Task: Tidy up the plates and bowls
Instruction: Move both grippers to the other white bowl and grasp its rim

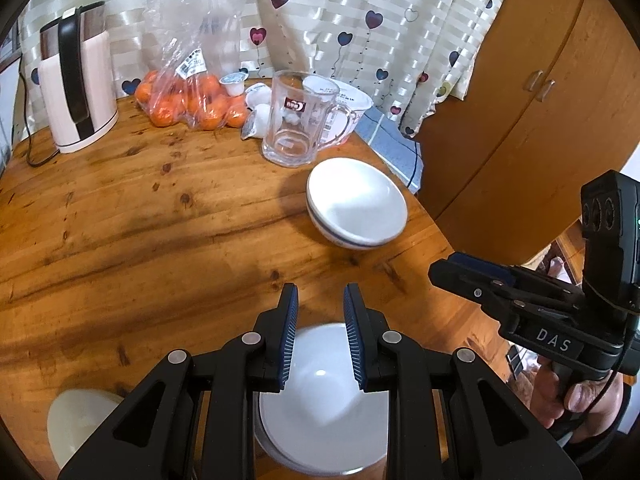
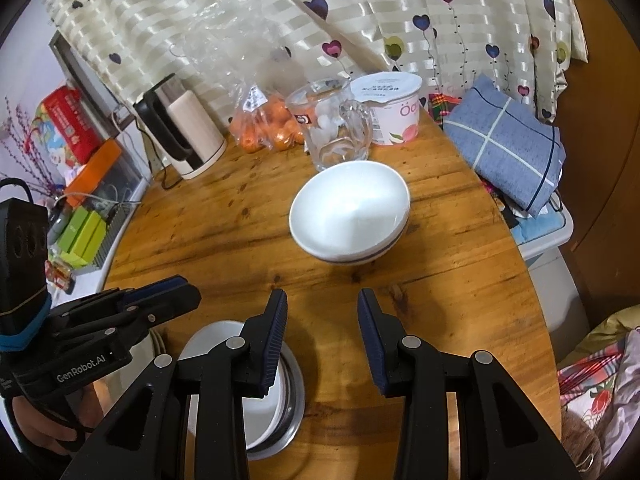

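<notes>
Wooden round table, heart-print curtain behind it, and clutter along the far edge: a kettle, a bag of oranges, a glass mug.

On to the dishes. Toward the far right of the table sits a stack of white bowls, nested one in another, with a blue band showing on the lower one. At the near edge is a second pile, white dishes nested on what looks like a metal plate in the right wrist view. A cream-coloured dish peeks in at the near left, apart from both piles. So, by my read, most of the stacking is done; that loose dish and perhaps merging the two piles remain.

Now the hands. The left gripper hovers over the near pile, angled downward, jaws narrowly parted with nothing between them. The right gripper hangs just to its right over bare wood, also tilted down, jaws a little wider and empty too. A hand grips its handle.
</notes>
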Available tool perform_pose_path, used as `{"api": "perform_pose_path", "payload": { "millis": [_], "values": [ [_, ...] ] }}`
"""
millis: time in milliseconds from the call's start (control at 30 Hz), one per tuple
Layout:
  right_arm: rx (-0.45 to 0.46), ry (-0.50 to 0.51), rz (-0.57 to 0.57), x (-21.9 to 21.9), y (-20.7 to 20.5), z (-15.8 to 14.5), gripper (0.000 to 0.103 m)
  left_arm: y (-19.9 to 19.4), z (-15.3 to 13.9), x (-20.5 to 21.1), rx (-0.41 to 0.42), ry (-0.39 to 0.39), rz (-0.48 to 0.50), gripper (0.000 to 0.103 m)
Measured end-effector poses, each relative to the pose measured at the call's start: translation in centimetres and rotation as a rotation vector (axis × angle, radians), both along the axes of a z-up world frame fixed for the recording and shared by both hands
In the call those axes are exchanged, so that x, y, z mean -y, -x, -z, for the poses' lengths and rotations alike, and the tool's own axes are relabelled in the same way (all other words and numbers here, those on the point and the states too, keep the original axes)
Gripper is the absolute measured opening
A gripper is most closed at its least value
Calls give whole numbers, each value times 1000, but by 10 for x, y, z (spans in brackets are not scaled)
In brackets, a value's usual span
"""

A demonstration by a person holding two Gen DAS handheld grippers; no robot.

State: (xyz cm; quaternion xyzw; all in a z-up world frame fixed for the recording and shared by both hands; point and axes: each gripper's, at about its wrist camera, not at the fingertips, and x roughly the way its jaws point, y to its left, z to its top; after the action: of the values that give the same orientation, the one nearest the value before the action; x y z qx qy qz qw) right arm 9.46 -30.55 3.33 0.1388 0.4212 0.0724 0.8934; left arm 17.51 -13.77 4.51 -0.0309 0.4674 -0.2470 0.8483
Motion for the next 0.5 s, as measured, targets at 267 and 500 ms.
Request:
{"api": "perform_pose_path", "payload": {
  "millis": [267,500],
  "values": [
    [-7,-5,29,11,-15,2,36,-22,-5,14,14,-1,31,24],
    [-17,-5,58,22,-29,7,36,-42,1,28,-1,-2,54,24]
  ]
}}
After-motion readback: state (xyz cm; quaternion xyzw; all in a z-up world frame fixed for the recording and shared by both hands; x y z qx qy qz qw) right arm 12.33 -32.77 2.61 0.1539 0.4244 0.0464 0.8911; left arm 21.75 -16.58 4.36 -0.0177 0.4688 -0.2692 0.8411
